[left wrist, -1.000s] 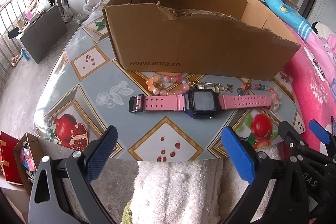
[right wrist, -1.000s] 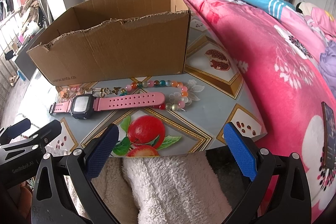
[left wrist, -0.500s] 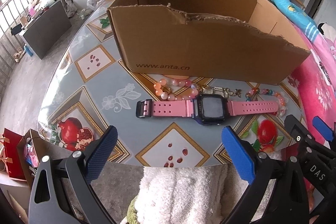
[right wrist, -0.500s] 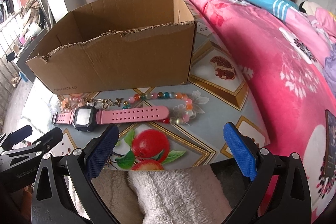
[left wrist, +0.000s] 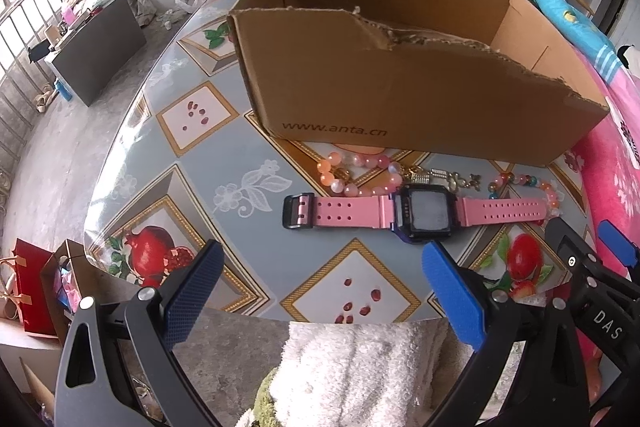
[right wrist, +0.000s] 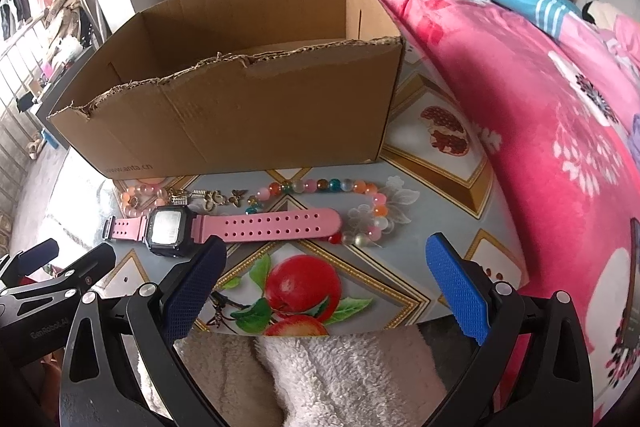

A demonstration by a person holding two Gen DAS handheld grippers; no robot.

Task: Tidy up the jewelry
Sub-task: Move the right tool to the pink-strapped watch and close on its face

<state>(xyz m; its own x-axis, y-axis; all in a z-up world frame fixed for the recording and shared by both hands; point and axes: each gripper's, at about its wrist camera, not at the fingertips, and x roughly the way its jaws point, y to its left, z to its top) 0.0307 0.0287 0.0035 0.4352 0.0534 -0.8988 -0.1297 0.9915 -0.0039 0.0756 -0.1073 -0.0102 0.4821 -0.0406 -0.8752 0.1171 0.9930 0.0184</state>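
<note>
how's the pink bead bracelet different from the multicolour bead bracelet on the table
The pink bead bracelet has pale pink and peach beads only; the multicolour bead bracelet mixes orange, teal, pink, clear and red beads. The pink one lies behind the buckle end of the watch, the multicolour one loops round the holed strap end. The multicolour loop looks larger. Both lie flat on the table in front of the cardboard box, untouched.

Both tools share one build: the left gripper (left wrist: 320,291) and right gripper (right wrist: 324,287) have black skeletal arms with triangular cut-outs, silver screws at the joints, and textured blue pads (right wrist: 456,291). White lettering reads "DAS" and "GenRobot.AI".
</note>
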